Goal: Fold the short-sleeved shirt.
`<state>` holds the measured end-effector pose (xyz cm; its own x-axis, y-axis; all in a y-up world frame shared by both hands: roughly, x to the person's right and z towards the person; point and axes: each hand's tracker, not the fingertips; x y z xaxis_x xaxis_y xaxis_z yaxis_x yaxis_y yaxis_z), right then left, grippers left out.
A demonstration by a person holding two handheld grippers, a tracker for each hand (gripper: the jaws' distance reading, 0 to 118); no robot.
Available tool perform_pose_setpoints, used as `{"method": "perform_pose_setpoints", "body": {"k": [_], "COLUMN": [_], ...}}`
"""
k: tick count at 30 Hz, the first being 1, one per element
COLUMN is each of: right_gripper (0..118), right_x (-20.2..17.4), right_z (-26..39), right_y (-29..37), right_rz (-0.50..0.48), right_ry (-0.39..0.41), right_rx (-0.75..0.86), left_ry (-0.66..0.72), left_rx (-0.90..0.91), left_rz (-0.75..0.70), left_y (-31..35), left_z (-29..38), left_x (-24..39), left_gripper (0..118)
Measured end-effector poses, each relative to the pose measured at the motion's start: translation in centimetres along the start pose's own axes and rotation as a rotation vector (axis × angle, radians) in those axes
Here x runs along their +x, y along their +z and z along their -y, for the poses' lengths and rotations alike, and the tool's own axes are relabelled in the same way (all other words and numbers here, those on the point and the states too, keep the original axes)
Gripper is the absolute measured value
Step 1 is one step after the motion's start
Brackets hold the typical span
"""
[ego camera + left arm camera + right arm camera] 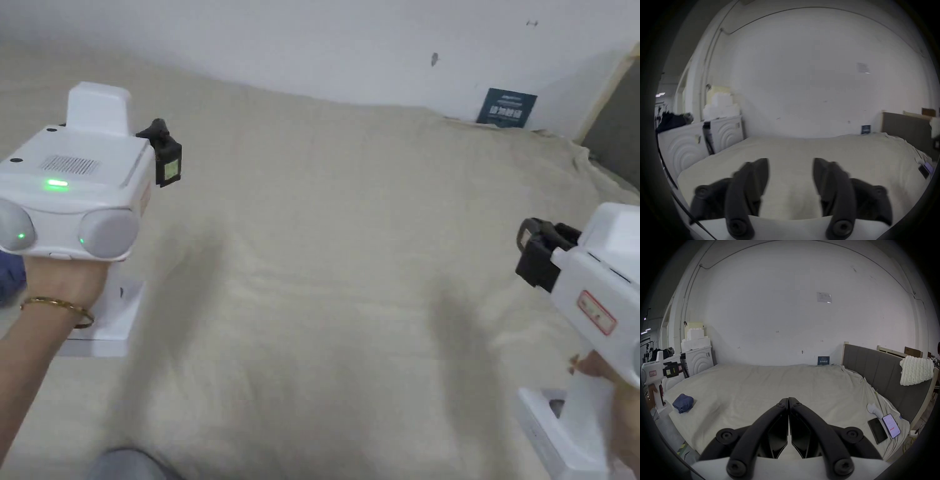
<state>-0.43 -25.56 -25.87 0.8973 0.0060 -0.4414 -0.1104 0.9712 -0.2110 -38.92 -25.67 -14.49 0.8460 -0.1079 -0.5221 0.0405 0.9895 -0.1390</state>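
- My left gripper [791,177] hangs over the bed [761,386], my right gripper [788,408] beside it.
- The bundled shirt [683,403] lies at the bed's left edge.
- Two phones [883,428] lie far right.

Edges, blur and small print around the bed

In the head view the right gripper [531,253] is cut by the frame's right edge, and a blue cloth [9,278] left of the bed [350,262] is mostly hidden behind the left hand [59,281]. The left gripper [791,178] is motion-blurred in its own view. The dark card [823,360] at the bed's far edge is too small to read.
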Motion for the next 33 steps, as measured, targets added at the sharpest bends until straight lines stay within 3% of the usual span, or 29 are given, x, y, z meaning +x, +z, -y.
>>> {"method": "perform_pose_setpoints", "body": {"k": [2, 5, 19, 33], "right_gripper": [0, 0, 0, 0], "right_x": [-0.1, -0.1, -1.0, -1.7], "right_z": [0.1, 0.5, 5.9, 7.9], "right_y": [0.1, 0.3, 0.7, 1.2], "right_rz": [0.003, -0.001, -0.006, -0.019], "right_ry": [0.010, 0.009, 0.002, -0.017], "right_rx": [0.018, 0.033, 0.031, -0.028], "left_ry": [0.023, 0.091, 0.072, 0.065], "left_rx": [0.006, -0.017, -0.083, -0.111], "left_rz": [0.030, 0.086, 0.104, 0.119], "left_y": [1.3, 2.5, 5.0, 6.4], "left_z": [0.1, 0.6, 7.6, 9.6], "left_x": [1.7, 3.1, 4.9, 5.0], "left_gripper": [9, 0, 0, 0]}}
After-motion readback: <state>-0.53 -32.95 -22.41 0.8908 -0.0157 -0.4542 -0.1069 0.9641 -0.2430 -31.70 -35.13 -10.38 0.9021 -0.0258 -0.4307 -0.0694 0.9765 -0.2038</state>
